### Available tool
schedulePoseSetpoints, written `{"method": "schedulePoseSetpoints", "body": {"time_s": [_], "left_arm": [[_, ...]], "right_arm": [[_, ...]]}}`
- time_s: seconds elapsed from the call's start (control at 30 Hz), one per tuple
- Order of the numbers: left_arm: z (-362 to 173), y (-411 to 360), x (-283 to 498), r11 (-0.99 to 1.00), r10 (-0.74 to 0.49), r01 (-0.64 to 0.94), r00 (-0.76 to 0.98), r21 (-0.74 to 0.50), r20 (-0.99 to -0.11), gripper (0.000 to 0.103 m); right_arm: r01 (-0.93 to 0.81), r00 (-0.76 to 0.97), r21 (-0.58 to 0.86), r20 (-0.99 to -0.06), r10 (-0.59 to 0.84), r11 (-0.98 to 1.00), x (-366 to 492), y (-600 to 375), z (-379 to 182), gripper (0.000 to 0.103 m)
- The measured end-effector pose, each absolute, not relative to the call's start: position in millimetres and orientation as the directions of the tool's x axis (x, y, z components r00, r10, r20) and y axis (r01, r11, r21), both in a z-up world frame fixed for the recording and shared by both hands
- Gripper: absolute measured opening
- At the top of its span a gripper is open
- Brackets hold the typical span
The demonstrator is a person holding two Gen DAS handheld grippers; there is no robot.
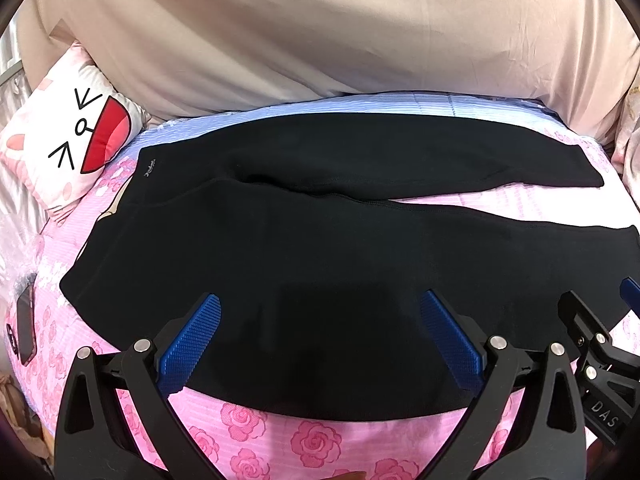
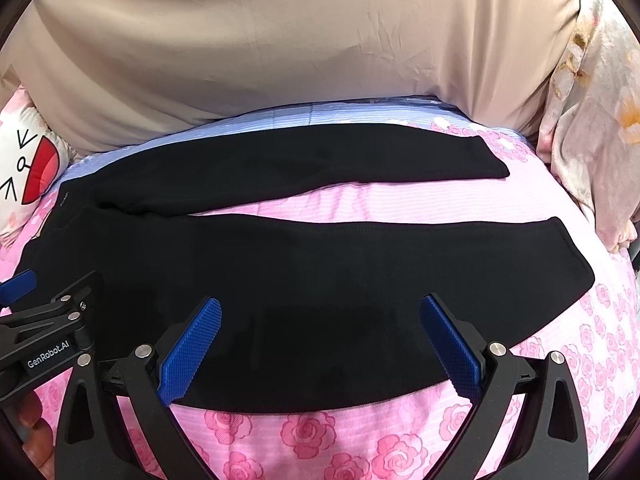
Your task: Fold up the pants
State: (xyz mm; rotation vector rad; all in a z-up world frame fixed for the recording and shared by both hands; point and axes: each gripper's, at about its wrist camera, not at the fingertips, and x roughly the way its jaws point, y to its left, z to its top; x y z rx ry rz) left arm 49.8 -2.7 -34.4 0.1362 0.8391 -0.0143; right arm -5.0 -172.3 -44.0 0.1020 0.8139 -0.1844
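Observation:
Black pants [image 1: 320, 248] lie spread flat on a pink rose-print bed cover [image 1: 248, 432], waist at the left, both legs running right with a gap between them. They also show in the right wrist view [image 2: 304, 280]. My left gripper [image 1: 320, 320] is open, hovering over the near leg by the front edge, holding nothing. My right gripper [image 2: 320, 324] is open over the near leg further right, empty. The right gripper shows at the left wrist view's right edge [image 1: 600, 340]; the left gripper shows at the right wrist view's left edge [image 2: 48, 320].
A beige duvet [image 1: 320, 40] is heaped along the far side. A cartoon-face pillow [image 1: 72, 136] lies at the left near the waistband. A dark phone [image 1: 25, 328] lies at the left edge of the bed. A floral quilt [image 2: 592, 120] is bunched at the right.

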Motion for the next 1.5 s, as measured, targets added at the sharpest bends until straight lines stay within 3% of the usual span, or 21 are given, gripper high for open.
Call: {"method": "schedulePoseSetpoints", "body": {"time_s": [0.3,0.57,0.8,1.07,1.27,1.3,1.43,1.5], "left_arm": [[-39.5,-3.4,59.8,0.988,0.051,0.075,0.658,0.133,-0.752,0.098],[-29.9,45.8,102.7,0.998,0.017,0.029,0.658,0.048,-0.753,0.098],[-10.2,107.0,161.4,0.980,0.194,-0.159,0.691,0.115,-0.696,0.098],[-25.5,116.9,197.4,0.976,0.214,-0.177,0.664,0.128,-0.716,0.098],[-41.1,129.9,218.3,0.975,0.215,-0.191,0.653,0.117,-0.726,0.098],[-40.9,138.0,224.1,0.972,0.221,-0.208,0.656,0.108,-0.722,0.098],[-37.7,176.9,253.1,0.953,0.266,-0.289,0.635,0.096,-0.726,0.098],[-36.0,200.4,269.0,0.945,0.270,-0.317,0.623,0.078,-0.735,0.098]], "right_arm": [[0.187,0.666,0.042,-0.740,-0.095,0.982,7.7,-193.5,-52.0,0.098],[0.323,0.687,0.133,-0.713,-0.136,0.937,80.0,-365.2,-44.0,0.098],[0.371,0.619,0.059,-0.760,-0.199,0.927,183.3,-466.3,-64.9,0.097],[0.357,0.539,0.062,-0.828,-0.151,0.932,249.1,-494.8,-103.6,0.098],[0.334,0.558,0.073,-0.819,-0.134,0.940,258.4,-495.7,-105.0,0.098],[0.328,0.563,0.074,-0.816,-0.132,0.942,258.5,-495.4,-105.2,0.097],[0.307,0.589,0.086,-0.799,-0.118,0.948,262.9,-497.7,-102.9,0.074],[0.310,0.598,0.097,-0.794,-0.115,0.946,259.9,-500.1,-101.3,0.052]]}}
